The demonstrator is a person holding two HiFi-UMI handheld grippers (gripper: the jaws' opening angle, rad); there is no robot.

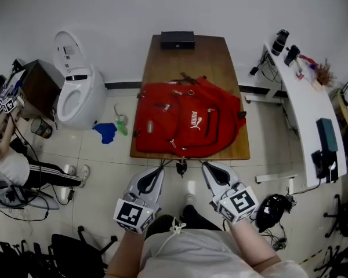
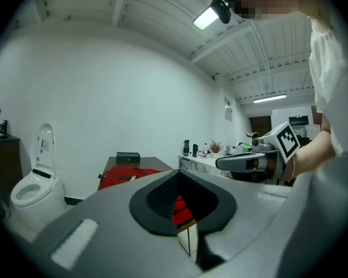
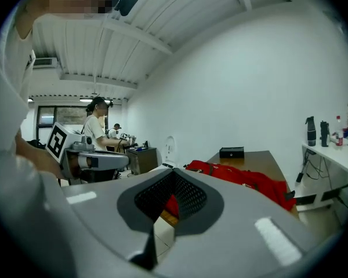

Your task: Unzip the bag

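Wooden table (image 1: pixel 185 59) bears red bag (image 1: pixel 185 120), zip indistinct; left claw (image 1: pixel 160 168) and right claw (image 1: pixel 204 164) closed, empty

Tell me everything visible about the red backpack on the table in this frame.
The red backpack lies flat, front up, on the near half of the wooden table, covering almost its full width. Soft-looking fabric, white logo, dark zip lines, straps bunched at the far end. It looks closed. Only the table touches it; the left gripper and right gripper are short of its near edge.
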